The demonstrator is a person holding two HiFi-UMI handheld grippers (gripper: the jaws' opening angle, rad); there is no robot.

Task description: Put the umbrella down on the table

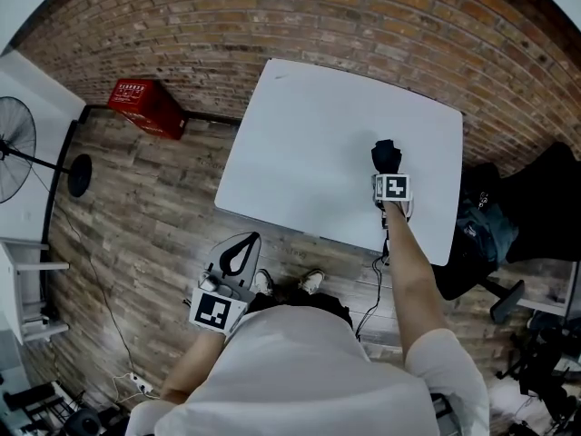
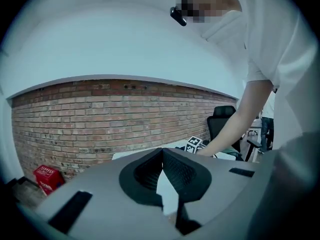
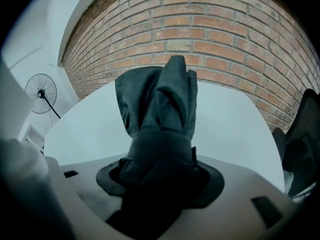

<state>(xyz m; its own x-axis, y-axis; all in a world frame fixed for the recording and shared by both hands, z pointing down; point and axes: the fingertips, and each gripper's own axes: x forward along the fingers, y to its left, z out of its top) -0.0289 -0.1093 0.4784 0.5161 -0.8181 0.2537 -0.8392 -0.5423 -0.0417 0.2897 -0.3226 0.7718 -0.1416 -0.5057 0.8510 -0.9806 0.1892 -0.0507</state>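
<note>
head view: right arm reaches forward, right gripper tipped steeply down over the table, clamping the umbrella; left gripper sits by the body, jaws together, empty.

SETTING: an office-like studio workroom | WALLS: a bare brick wall is backing the room | FLOOR: worn wood planks are running underfoot | FURNISHINGS: a white table is standing near the brick, a black office chair sitting beside it, a pedestal fan and red crate standing along the edges
</note>
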